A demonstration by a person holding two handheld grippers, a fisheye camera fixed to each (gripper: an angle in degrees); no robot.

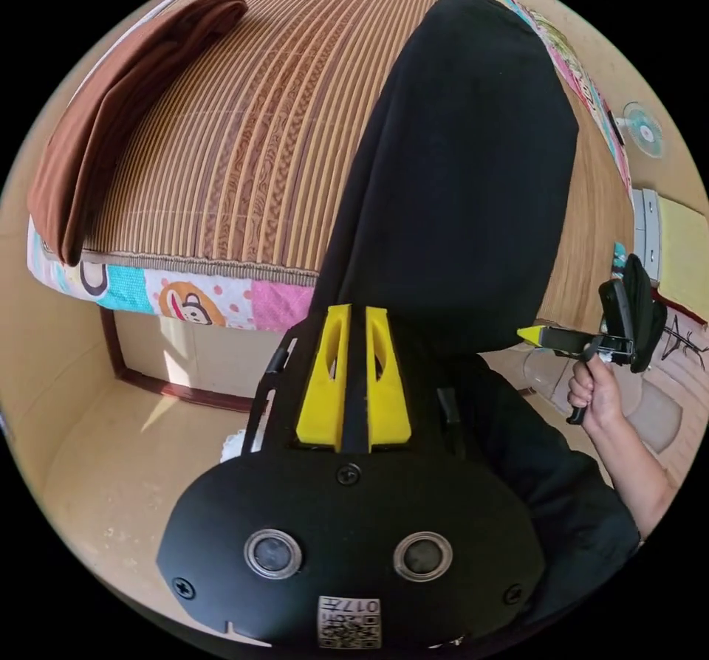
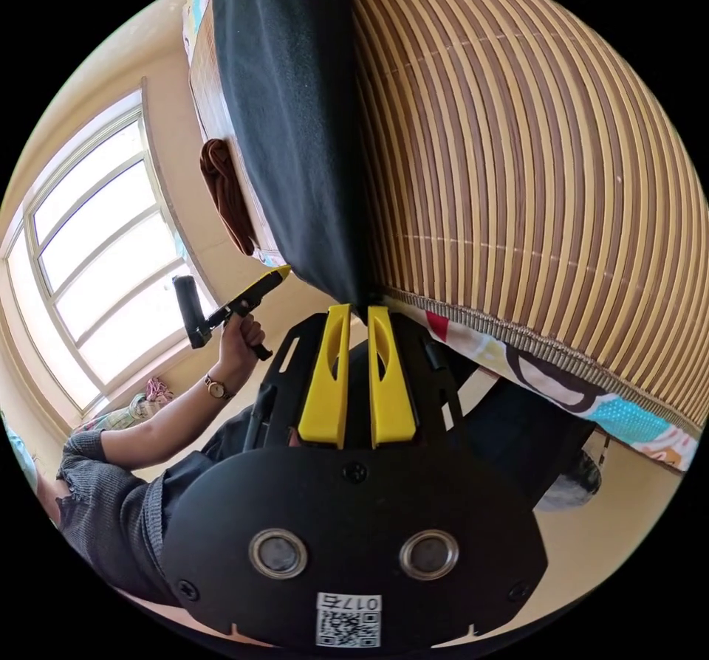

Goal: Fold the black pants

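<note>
Sunlit bedroom, big window (image 2: 96,261) on one side, and a bed covered by a striped bamboo mat (image 1: 244,136) over a cartoon-print sheet (image 1: 199,298). The black pants (image 1: 458,173) lie lengthwise on that mat as one long dark panel, one end hanging over the bed edge toward the person.

At that hanging end, the left gripper (image 1: 354,320) has its yellow jaws drawn nearly together with black cloth between them, so it looks clamped on the pants. Same story for the right gripper (image 2: 358,320): jaws close together, pinching the fabric right at the bed edge (the other corner of the same end, I'd judge).

Over on the far side of the mat sits a brown folded garment (image 1: 125,106), well apart from the action.

Progress? The pants already read as a single narrow strip, legs seemingly laid together. What's left, I'd say, is carrying this gripped end up over the mat to halve the length, then maybe once more.
</note>
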